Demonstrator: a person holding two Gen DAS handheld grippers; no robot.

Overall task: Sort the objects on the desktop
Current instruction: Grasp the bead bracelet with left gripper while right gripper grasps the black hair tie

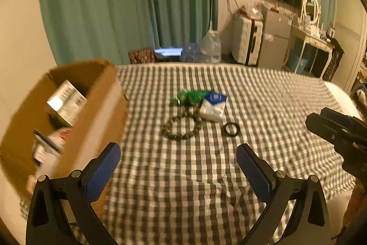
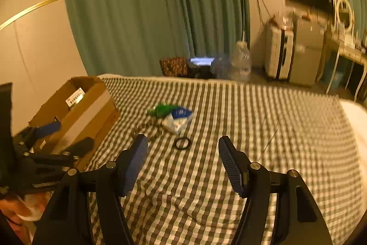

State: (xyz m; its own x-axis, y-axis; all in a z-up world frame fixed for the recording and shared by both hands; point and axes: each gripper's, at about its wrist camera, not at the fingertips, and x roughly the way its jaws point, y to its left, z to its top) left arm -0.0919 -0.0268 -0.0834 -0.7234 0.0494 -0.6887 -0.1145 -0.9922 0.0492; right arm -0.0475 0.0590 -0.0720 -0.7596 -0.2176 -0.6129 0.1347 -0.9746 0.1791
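On the checked cloth [image 1: 252, 98] lie a green packet [image 1: 190, 97], a blue-and-white bag [image 1: 213, 106], a dark bead bracelet [image 1: 181, 128] and a small black ring [image 1: 232, 129]. My left gripper [image 1: 177, 153] hangs wide open and empty just short of the bracelet. A cardboard box [image 1: 91, 93] at the left holds a white-green carton [image 1: 66, 102] and other packs. The right gripper [image 2: 183, 147] is open with nothing between its pads, the black ring [image 2: 182, 143] lying on the cloth beyond them. The green packet [image 2: 161, 110] and the bag [image 2: 177, 118] lie farther off.
Beyond the table's far edge hang green curtains [image 1: 128, 4]. Water bottles [image 1: 211, 44], a white case [image 1: 246, 40] and a desk with a ring light [image 1: 310, 7] stand at the back right. In the right wrist view, the box [image 2: 91, 111] and the left gripper [image 2: 52, 132] sit at the left.
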